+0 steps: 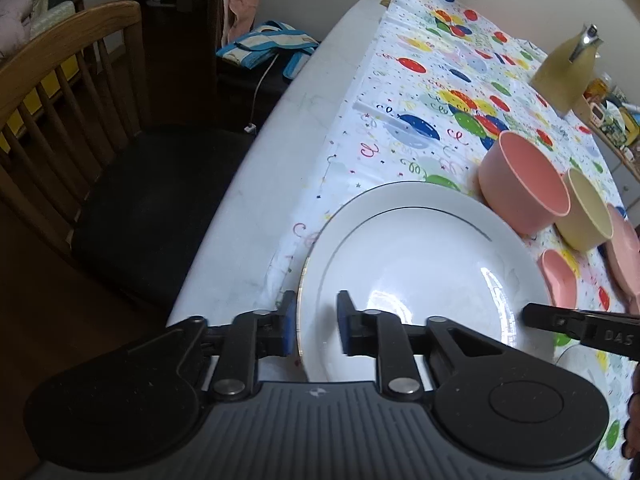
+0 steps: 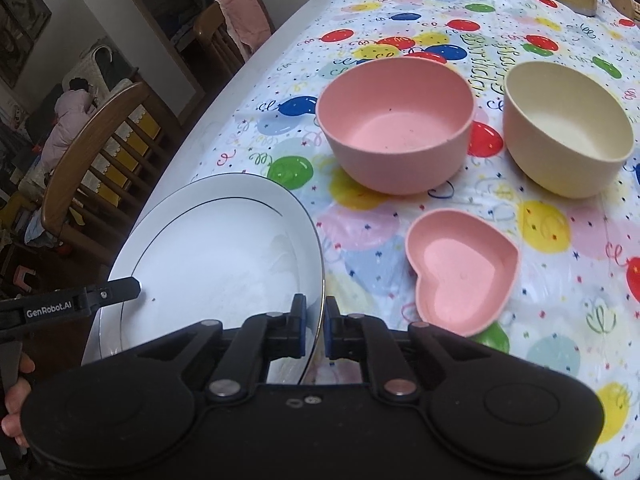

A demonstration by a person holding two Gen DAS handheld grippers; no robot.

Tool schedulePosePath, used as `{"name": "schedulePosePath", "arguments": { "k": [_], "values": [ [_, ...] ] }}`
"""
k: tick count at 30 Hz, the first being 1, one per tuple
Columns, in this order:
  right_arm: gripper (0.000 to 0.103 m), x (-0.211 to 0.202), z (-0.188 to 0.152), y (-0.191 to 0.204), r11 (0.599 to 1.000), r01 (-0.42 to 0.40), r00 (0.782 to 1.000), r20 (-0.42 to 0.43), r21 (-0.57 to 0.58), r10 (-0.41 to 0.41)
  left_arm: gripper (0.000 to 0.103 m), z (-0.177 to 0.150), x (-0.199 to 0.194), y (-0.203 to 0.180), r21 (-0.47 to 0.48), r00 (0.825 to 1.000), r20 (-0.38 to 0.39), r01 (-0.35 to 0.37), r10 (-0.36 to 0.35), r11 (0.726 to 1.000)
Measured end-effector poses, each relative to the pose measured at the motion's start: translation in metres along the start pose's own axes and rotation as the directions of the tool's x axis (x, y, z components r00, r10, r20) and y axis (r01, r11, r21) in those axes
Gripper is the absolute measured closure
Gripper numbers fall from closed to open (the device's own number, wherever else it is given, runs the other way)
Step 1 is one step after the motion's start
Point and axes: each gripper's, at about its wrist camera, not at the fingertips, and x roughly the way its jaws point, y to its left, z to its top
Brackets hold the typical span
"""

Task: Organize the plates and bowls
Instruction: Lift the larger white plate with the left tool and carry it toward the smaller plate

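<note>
A large white plate [image 1: 420,272] with a thin dark ring is held tilted above the balloon-print tablecloth [image 1: 420,92]. My left gripper [image 1: 316,322] straddles its left rim with a gap still showing between the fingers. My right gripper [image 2: 315,330] is shut on the plate's [image 2: 208,252] right rim. A round pink bowl [image 2: 394,124], a cream bowl [image 2: 568,128] and a pink heart-shaped dish [image 2: 464,268] stand on the cloth beyond the plate. In the left wrist view the pink bowl [image 1: 524,184] and cream bowl [image 1: 588,212] sit to the right.
A wooden chair [image 1: 68,120] with a dark seat stands at the table's left edge [image 1: 260,200]. A yellowish jug [image 1: 568,68] stands at the far right of the table. Another pink dish [image 1: 624,252] lies at the right edge of the view.
</note>
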Motion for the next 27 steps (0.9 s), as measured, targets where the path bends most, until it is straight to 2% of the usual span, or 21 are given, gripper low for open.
{"name": "schedulePosePath", "arguments": {
  "k": [3, 12, 19, 27],
  "values": [
    [0.097, -0.004, -0.003, 0.0, 1.0, -0.006, 1.0, 0.001, -0.001, 0.006, 0.092, 0.001, 0.0, 0.007, -0.023, 1.0, -0.011, 0.023, -0.023, 0.999],
    [0.097, -0.008, -0.011, -0.003, 1.0, -0.017, 1.0, -0.002, 0.015, 0.017, 0.093, -0.004, -0.002, 0.006, -0.021, 0.999, -0.026, 0.036, -0.037, 0.999],
    [0.098, -0.024, -0.021, -0.006, 1.0, -0.022, 1.0, -0.003, -0.007, 0.022, 0.093, -0.025, -0.008, 0.001, -0.032, 0.995, -0.059, 0.084, -0.085, 0.996],
    [0.098, -0.061, -0.052, -0.025, 1.0, -0.007, 1.0, -0.001, 0.02, 0.007, 0.093, -0.052, -0.021, -0.023, -0.013, 0.984, -0.084, 0.156, -0.157, 0.988]
  ]
}}
